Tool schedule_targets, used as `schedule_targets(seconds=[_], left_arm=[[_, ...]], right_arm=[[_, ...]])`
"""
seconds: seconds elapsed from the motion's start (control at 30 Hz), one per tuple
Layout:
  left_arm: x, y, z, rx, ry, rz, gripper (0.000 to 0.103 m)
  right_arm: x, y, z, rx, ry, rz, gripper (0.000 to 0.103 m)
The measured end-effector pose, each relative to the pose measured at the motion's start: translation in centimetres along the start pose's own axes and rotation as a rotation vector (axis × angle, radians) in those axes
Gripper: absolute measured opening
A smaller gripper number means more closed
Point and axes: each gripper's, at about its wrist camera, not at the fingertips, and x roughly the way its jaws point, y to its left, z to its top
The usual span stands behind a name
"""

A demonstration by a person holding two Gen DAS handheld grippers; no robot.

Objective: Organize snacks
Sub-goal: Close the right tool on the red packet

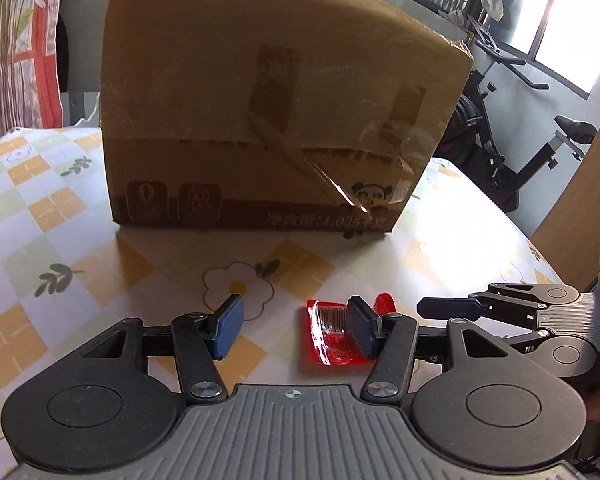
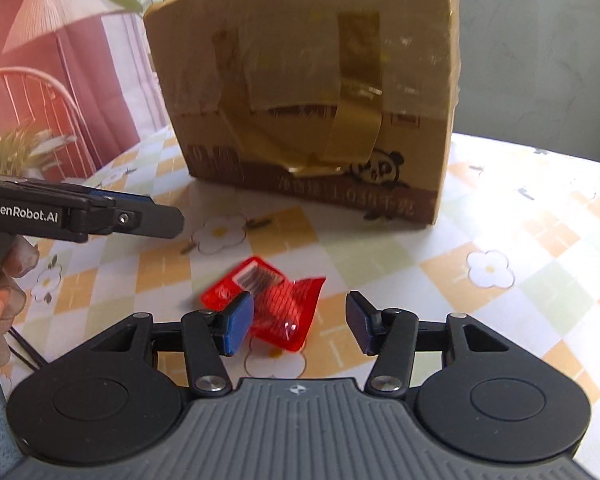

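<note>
Red snack packet [image 2: 278, 304] lies on tablecloth [image 2: 480, 216] beneath right claw [image 2: 298, 324].

Red snack packet [image 2: 276, 304] before open right claw [image 2: 296, 326]

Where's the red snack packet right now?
The red snack packet lies on the tablecloth before the cardboard box, between both grippers, in both wrist views.
</note>
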Motion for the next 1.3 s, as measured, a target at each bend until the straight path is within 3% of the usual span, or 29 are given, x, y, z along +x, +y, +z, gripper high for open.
schedule_targets(seconds=[0.13, 0.33, 0.53, 0.67, 0.73, 0.83, 1.0, 1.07, 1.3], left_arm=[[1.0, -0.2, -0.5, -0.012, 0.026, -0.026, 0.054], [2.5, -0.3, -1.0, -0.017, 0.057, -0.053, 0.054], [4.1, -0.4, -1.7, -0.046, 0.089, -0.067, 0.05], [4.8, -0.3, -1.7, -0.067, 0.068, -0.07, 0.043], [5.2, -0.1, -1.5, -0.086, 0.071, -0.08, 0.025], [5.1, -0.2, -1.5, -0.068, 0.062, -0.036, 0.007], [4.6, -0.3, -1.8, -0.034, 0.047, -0.016, 0.007], [4.4, -0.2, -2.0, -0.037, 0.043, -0.014, 0.007], [4.2, -0.2, -2.1, -0.044, 0.035, -0.007, 0.007]], right_arm=[[0.3, 0.1, -0.2, -0.032, 0.012, 0.006, 0.05], [1.3, 0.6, -0.6, -0.126, 0.037, 0.033, 0.026], [1.4, 0.2, -0.8, -0.11, 0.028, 0.044, 0.013], [1.4, 0.0, -0.9, -0.097, 0.021, 0.054, 0.012], [1.4, -0.1, -0.8, -0.095, 0.021, 0.055, 0.012], [1.4, -0.2, -0.6, -0.092, 0.026, 0.049, 0.012], [1.2, -1.1, -0.1, -0.016, 0.031, 0.07, 0.015], [1.2, -1.9, 0.1, 0.048, 0.015, 0.093, 0.023], [2.2, -4.2, 1.0, 0.245, -0.02, 0.125, 0.024]])
